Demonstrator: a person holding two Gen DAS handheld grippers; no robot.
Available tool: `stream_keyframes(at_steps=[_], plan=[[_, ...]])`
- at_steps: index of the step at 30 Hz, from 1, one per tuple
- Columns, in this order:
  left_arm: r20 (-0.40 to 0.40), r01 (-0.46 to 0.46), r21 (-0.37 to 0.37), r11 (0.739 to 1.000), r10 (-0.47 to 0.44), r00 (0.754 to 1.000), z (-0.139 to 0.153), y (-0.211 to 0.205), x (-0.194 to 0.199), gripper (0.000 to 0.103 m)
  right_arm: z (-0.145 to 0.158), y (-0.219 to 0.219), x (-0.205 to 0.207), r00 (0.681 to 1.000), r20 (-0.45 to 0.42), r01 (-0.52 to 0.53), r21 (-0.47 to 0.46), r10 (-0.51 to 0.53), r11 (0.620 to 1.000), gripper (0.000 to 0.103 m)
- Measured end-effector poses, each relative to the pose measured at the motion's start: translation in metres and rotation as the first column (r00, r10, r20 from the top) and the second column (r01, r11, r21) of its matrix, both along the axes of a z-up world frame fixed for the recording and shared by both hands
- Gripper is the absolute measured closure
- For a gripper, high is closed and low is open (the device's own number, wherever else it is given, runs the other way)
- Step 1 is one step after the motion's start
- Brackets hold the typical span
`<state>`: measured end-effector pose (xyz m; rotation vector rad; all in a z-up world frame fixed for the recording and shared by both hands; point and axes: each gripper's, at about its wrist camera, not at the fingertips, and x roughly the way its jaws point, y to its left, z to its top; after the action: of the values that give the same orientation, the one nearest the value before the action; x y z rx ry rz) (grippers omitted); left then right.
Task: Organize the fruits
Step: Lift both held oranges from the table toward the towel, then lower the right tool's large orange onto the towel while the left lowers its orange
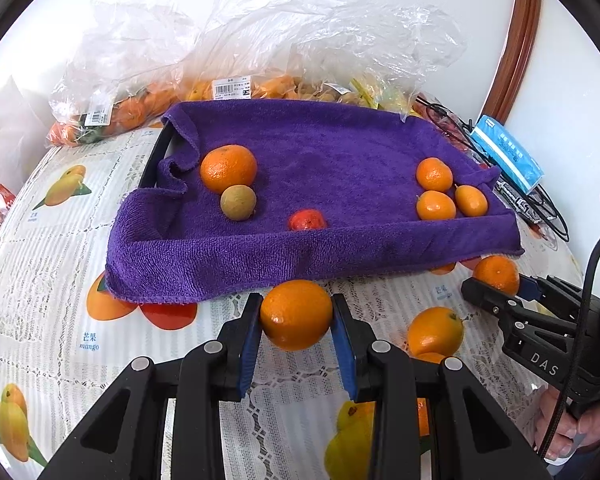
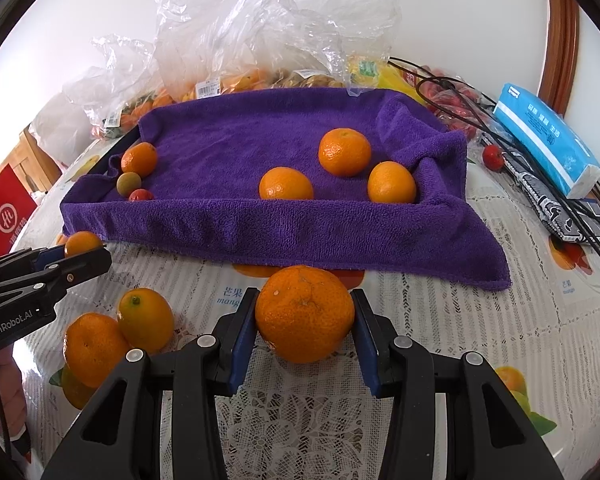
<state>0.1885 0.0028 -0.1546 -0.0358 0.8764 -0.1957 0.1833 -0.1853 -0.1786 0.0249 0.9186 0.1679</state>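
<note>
Only the right wrist shows a stray red fruit (image 2: 493, 156) (beside cables (image 2: 540, 184)).

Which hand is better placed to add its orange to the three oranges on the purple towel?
Probably right: the right tongs hold an orange just before the towel edge, facing the three oranges. The left tongs grip theirs by the far corner.

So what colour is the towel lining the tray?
Purple towel; it shows best in the right wrist view.

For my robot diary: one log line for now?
left gripper: shut on orange | right gripper: shut on mandarin | tray: six fruits
</note>
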Motion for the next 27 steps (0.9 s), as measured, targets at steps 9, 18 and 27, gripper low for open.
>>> stream_keyframes(at_steps=[9,18,27], plan=[[0.023,0.018,-0.010,1.000,-0.018,1.000,0.006,-0.001,-0.006,0.071,0.003,-0.002,-0.003,1.000,0.015,0.002,0.004,-0.002,1.000,0.059],[0.019,0.044,-0.050,0.998,-0.043,0.999,0.014,0.000,-0.015,0.071,0.009,0.004,-0.025,1.000,0.007,-0.013,-0.034,0.013,0.999,0.059],[0.047,0.035,-0.060,0.998,-0.033,0.998,0.034,0.004,-0.034,0.071,0.042,-0.007,-0.044,0.999,0.048,0.008,0.015,-0.008,1.000,0.059]])
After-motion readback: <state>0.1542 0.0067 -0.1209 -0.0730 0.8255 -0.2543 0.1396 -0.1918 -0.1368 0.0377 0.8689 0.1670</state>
